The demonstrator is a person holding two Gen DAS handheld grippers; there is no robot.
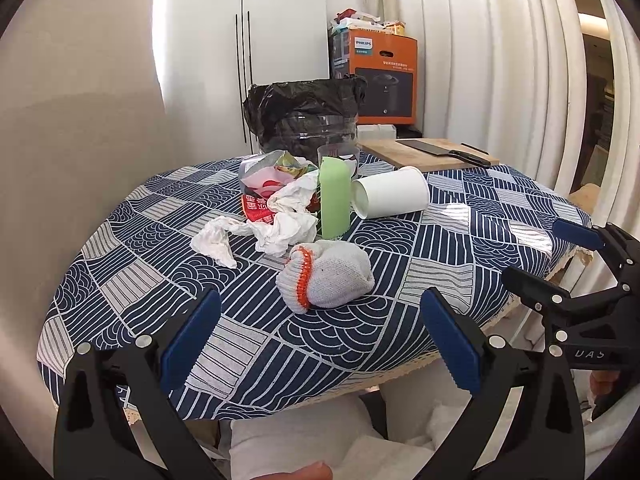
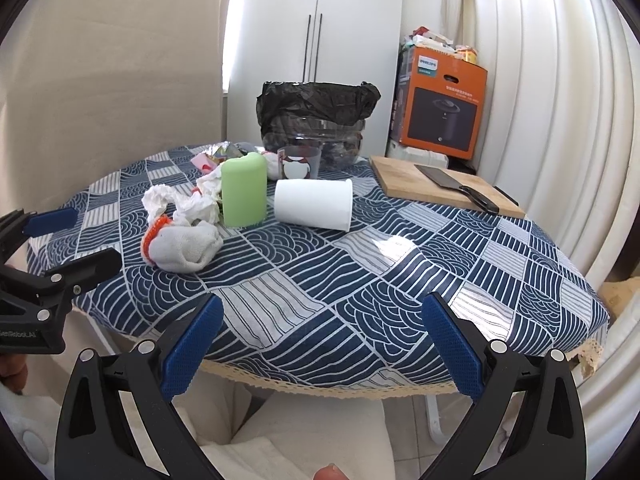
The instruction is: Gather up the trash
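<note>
We're at the start, nothing picked up: left gripper (image 1: 320,336) and right gripper (image 2: 322,338) both hover at the near table edge w/ jaws wide apart and empty. The trash sits mid-table in a cluster: crumpled tissue (image 1: 256,234), snack wrapper (image 1: 268,180), tipped white cup (image 1: 394,196), green cup (image 1: 335,196) and a balled glove (image 1: 326,278) nearest us, w/ the black-bagged bin (image 1: 304,114) just behind the pile. Next, we reckon, reach fwd to the closest soft item, prob. the tissue, close on it and carry it over the cups to the bin w/o knocking the green one.
</note>
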